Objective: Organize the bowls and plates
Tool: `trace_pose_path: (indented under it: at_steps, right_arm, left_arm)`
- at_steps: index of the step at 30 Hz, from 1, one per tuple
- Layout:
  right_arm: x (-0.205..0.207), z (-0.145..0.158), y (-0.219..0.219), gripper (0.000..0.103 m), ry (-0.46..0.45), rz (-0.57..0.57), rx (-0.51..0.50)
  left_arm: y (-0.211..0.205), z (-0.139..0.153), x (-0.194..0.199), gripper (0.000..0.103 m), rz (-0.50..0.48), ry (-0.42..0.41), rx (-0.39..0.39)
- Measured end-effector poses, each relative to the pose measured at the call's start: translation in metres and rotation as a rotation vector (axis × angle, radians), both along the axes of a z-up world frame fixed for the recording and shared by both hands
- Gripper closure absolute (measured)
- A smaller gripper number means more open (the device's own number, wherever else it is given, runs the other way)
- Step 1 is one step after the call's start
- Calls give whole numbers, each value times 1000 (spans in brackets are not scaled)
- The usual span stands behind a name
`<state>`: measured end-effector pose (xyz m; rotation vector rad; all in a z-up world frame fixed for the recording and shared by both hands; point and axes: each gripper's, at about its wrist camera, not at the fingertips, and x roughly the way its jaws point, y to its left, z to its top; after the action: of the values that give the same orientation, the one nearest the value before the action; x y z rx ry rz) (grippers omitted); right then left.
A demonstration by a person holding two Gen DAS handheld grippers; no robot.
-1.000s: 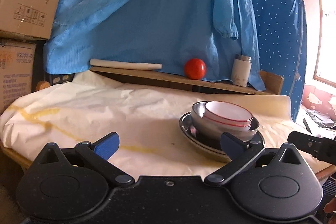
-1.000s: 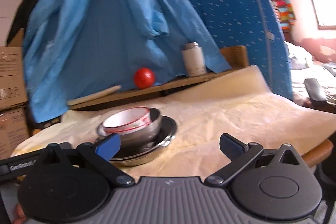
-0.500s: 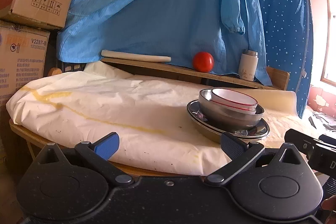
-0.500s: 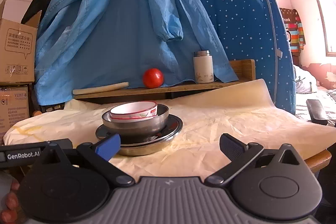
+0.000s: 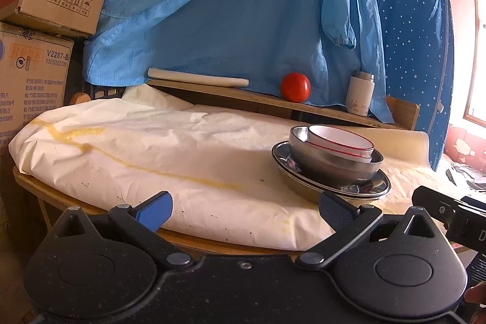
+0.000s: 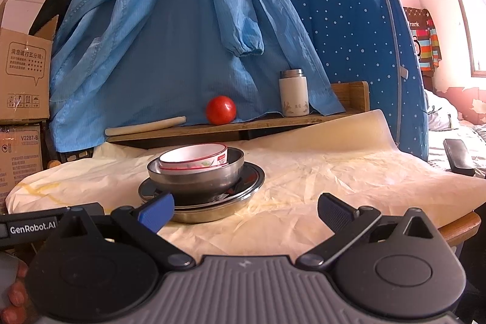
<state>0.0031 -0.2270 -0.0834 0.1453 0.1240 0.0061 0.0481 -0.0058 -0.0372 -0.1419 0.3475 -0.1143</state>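
Note:
A white bowl with a red rim (image 5: 341, 143) (image 6: 194, 157) sits nested in a steel bowl (image 5: 332, 164) (image 6: 197, 176), which stands on a steel plate (image 5: 306, 184) (image 6: 209, 207) on the cloth-covered table (image 5: 152, 148) (image 6: 334, 181). My left gripper (image 5: 244, 210) is open and held low before the table's front edge, left of the stack. My right gripper (image 6: 244, 210) is open too, just short of the table, with the stack ahead of its left finger. Nothing lies between either pair of fingers.
A wooden shelf (image 6: 243, 123) at the table's back carries a red tomato (image 5: 295, 87) (image 6: 220, 110), a white flask (image 5: 360, 93) (image 6: 294, 93) and a rolling pin (image 5: 197, 80) (image 6: 145, 126). Blue cloth hangs behind. Cardboard boxes (image 5: 33, 35) stand at left. A bed (image 6: 455, 123) lies at right.
Both grippers have drawn back and dropped lower, from over the table to just off its front edge. The stack of dishes has stayed in place. Both stay open.

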Motion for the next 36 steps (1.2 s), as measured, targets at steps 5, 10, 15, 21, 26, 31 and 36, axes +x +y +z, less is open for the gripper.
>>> trace_pose_path:
  at_steps: [5,10,15,21,26,31,36]
  right_arm:
    - [1,-2,0,0,8,2,2]
    - [1,-4,1,0,11,-8,-6]
    - [2,-5,1,0,14,-14,-11]
    - [2,-6,1,0,19,-15,-14]
    - [3,-7,0,0,28,-11,-12]
    - [4,-7,0,0,29,-11,-12]
    - [4,-7,-1,0,32,-16,-9]
  left_arm:
    - [-1,0,0,1,1,3,-2]
    - [2,1,-2,1,-17,-5,-38]
    - [3,0,-1,1,-1,-4,-35]
    - [1,-1,-2,1,3,5,-29]
    - [3,-2,-2,1,10,18,-37]
    - [3,-2,-3,1,8,17,-41]
    - [4,-3,-2,1,20,25,-44]
